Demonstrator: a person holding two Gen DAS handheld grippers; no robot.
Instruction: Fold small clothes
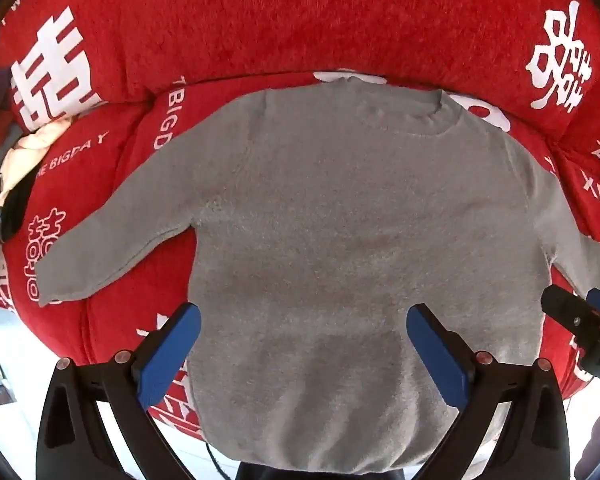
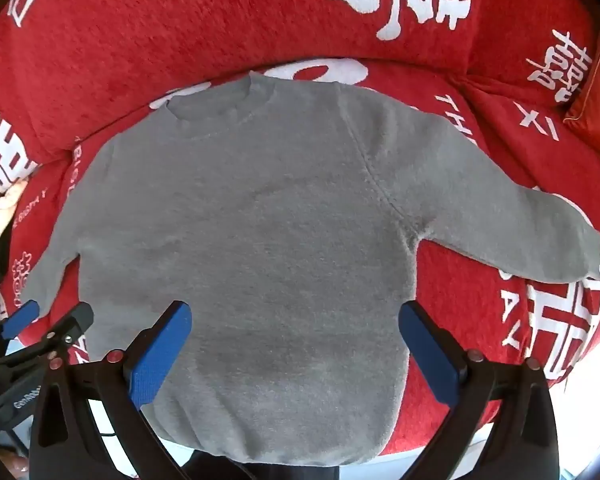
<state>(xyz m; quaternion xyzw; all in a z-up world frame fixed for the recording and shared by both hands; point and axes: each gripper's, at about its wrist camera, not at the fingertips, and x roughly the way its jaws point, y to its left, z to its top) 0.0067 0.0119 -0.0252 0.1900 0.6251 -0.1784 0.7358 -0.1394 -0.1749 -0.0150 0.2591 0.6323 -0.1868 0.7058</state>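
grey sweater [image 1: 340,240] spread flat on red sofa cover [image 1: 300,20], sleeves out, left claw [image 1: 303,354] and right claw [image 2: 295,350] both spread wide above it, grasping nothing

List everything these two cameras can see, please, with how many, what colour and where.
sweater: one, grey, spread flat on the seat, sleeves out to both sides
sofa cover: one, red with white lettering, under and behind the sweater
clothes pile: several, cream and dark, at the far left edge
cushion: one, red, at the right edge
left gripper: one, black with blue fingers, open above the hem
right gripper: one, same colours, open above the hem
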